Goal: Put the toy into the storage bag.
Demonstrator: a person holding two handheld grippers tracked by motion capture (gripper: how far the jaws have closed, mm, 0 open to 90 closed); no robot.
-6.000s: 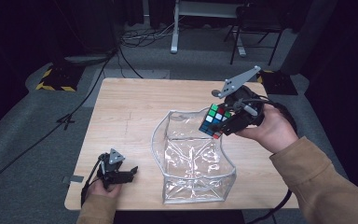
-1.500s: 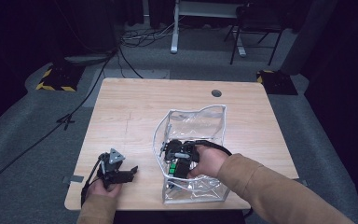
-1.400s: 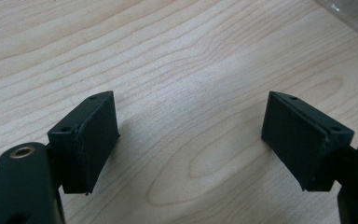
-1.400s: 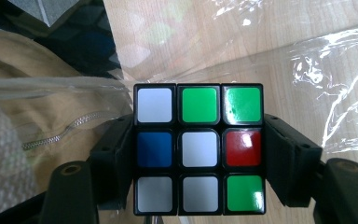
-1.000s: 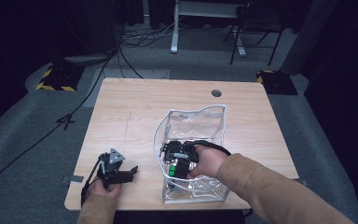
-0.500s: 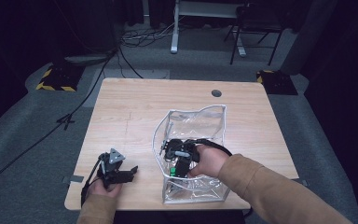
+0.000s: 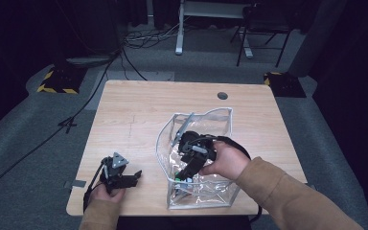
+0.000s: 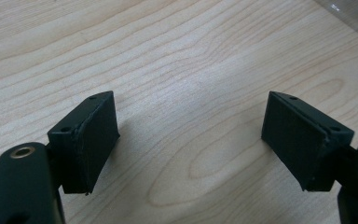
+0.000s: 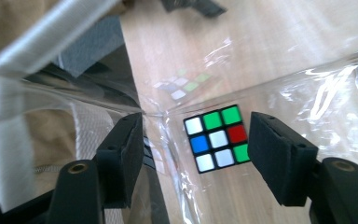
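Note:
A clear plastic bag (image 7: 223, 191) stands open on the wooden table (image 7: 134, 110), right of centre. My right gripper (image 7: 188, 173) reaches down into it, open. On the bag's floor lies a colour-tiled puzzle cube (image 9: 218, 138), white, green, blue and red tiles facing up. It sits just beyond the right gripper (image 9: 196, 140), in line with the gap between the jaws, with space on its left side. My left gripper (image 7: 135, 176) rests near the table's front left edge. In the left gripper view it (image 8: 191, 140) is open over bare wood, holding nothing.
The bag's white-trimmed rim (image 9: 42, 32) and creased wall crowd the right gripper's left side. A round cable hole (image 7: 223, 95) sits at the table's far right. Cables (image 7: 139, 38), a desk frame (image 7: 179, 28) and a chair (image 7: 263, 28) stand on the floor behind.
The right gripper carried the cube from above the bag's rim down inside it. Its jaws now stand apart from the cube. The left gripper has stayed put.

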